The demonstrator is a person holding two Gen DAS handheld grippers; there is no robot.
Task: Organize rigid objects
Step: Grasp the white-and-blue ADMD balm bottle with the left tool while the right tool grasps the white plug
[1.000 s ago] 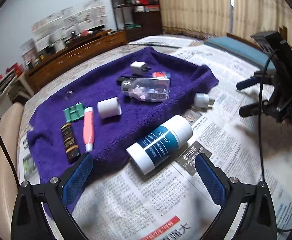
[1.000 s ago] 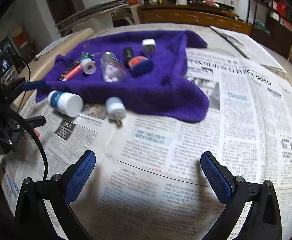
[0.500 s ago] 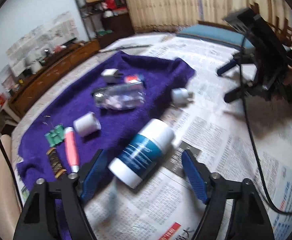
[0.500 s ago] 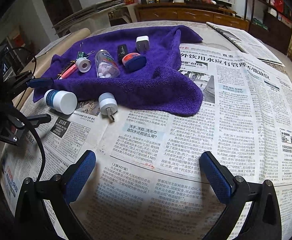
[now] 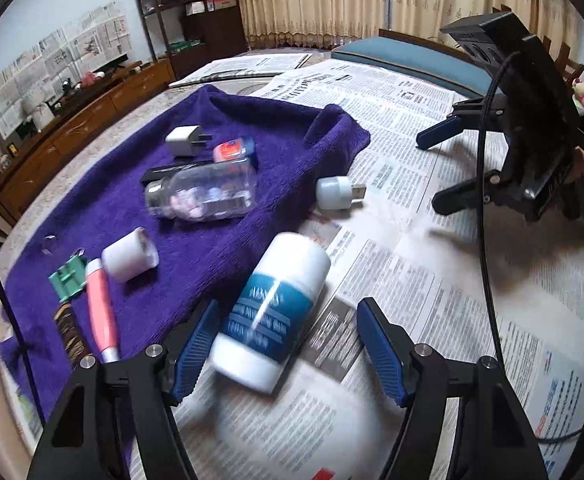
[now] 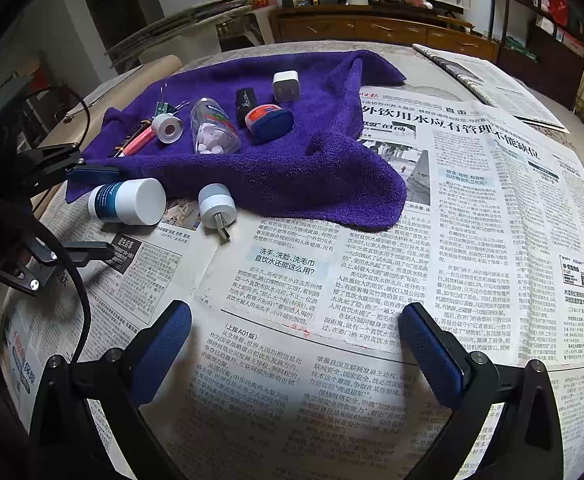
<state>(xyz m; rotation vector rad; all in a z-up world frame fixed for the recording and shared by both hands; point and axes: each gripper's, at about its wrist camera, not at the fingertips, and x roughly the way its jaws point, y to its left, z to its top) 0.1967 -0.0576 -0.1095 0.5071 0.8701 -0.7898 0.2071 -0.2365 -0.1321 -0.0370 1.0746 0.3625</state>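
Observation:
A white and blue cylinder bottle (image 5: 273, 312) lies on the newspaper at the towel's edge, between the open fingers of my left gripper (image 5: 287, 346); it also shows in the right wrist view (image 6: 127, 201). A small white USB plug (image 5: 338, 193) lies on the newspaper nearby. On the purple towel (image 5: 227, 128) lie a clear pill bottle (image 5: 207, 196), a white charger (image 5: 183, 141), a red-capped blue jar (image 5: 233, 151), a white roll (image 5: 129, 255), a pink pen (image 5: 101, 312) and a green clip (image 5: 67, 276). My right gripper (image 6: 294, 344) is open and empty over the newspaper.
Newspaper sheets (image 6: 432, 220) cover the table. A black stick (image 6: 245, 102) lies on the towel. A blue-cushioned chair (image 5: 404, 56) stands at the far edge. A wooden cabinet (image 6: 372, 28) runs along the wall.
My left gripper has moved forward, so the white and blue bottle now lies between its fingers. My right gripper has come a little closer to the towel.

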